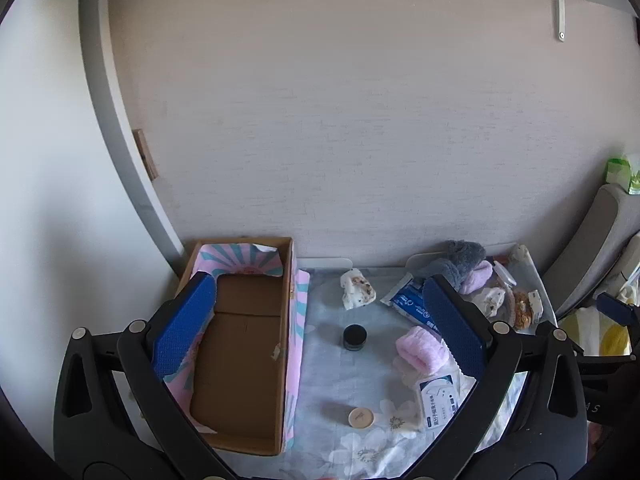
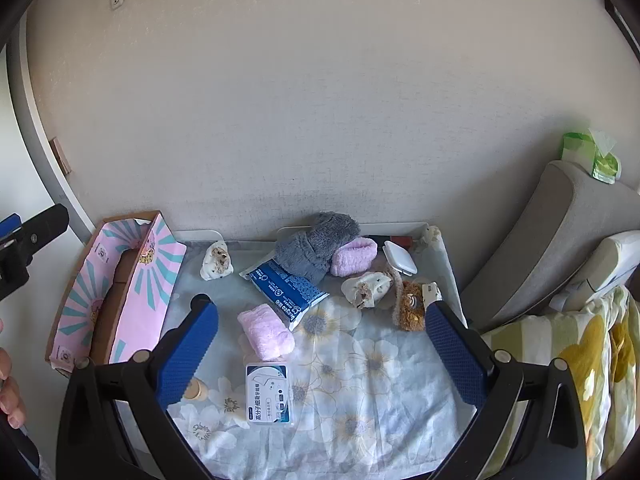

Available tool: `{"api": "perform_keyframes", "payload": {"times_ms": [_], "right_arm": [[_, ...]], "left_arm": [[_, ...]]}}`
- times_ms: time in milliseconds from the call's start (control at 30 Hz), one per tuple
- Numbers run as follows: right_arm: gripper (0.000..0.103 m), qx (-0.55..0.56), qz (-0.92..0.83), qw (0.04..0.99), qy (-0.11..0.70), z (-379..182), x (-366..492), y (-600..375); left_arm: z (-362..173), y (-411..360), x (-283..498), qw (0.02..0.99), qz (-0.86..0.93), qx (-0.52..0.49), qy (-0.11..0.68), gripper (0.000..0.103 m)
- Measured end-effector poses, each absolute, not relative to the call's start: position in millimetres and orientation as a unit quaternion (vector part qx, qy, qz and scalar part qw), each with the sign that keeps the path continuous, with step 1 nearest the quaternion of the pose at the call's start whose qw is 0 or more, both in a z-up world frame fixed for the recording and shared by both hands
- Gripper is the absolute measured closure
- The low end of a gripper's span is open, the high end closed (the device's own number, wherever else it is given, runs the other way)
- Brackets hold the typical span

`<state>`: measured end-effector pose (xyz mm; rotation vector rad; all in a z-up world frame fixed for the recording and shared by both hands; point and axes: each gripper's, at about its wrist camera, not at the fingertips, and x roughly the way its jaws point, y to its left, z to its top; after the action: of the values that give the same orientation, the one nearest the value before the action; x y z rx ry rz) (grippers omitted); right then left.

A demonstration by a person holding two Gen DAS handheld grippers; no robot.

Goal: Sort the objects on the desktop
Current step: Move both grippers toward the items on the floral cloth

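A pink cardboard box (image 1: 240,360) stands open and empty at the table's left; it also shows in the right wrist view (image 2: 148,280). On the floral cloth (image 2: 380,380) lie a black jar (image 1: 354,337), a beige round jar (image 1: 361,417), a pink rolled cloth (image 2: 266,332), a white floss box (image 2: 269,396), a blue packet (image 2: 286,288), grey (image 2: 316,246) and pink (image 2: 354,256) fluffy items and a brown plush (image 2: 410,308). My left gripper (image 1: 320,328) is open above the box edge and black jar. My right gripper (image 2: 320,356) is open above the cloth.
A wall runs along the back of the table. Two white patterned bundles (image 2: 218,266) (image 2: 366,288) and a white case (image 2: 400,262) lie near the back. Grey cushions (image 2: 552,240) and a yellow-flowered blanket (image 2: 580,360) are at the right. A green tissue pack (image 2: 592,156) sits on the cushion.
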<state>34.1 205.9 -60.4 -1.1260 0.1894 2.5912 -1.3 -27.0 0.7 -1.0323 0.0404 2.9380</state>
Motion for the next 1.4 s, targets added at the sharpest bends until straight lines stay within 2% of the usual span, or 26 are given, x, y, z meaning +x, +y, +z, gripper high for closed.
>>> {"api": "perform_keyframes", "payload": {"times_ms": [167,833,1400], "right_arm": [[0.000,-0.398,0.902,0.153,0.064,-65.0,30.6,207.7],[0.000,-0.386,0.904,0.169,0.068,-58.2,32.6,213.3],[0.000,-0.380,0.899,0.202,0.087,-56.4,51.6,236.2]], "left_arm": [[-0.6,-33.7,-1.8,0.056,0.942,-0.331,0.001,0.000],[-11.4,-1.0,-2.2,0.027,0.937,-0.349,0.018,0.000],[-12.7,-5.5,-3.2,0.038,0.934,-0.354,-0.007,0.000]]}}
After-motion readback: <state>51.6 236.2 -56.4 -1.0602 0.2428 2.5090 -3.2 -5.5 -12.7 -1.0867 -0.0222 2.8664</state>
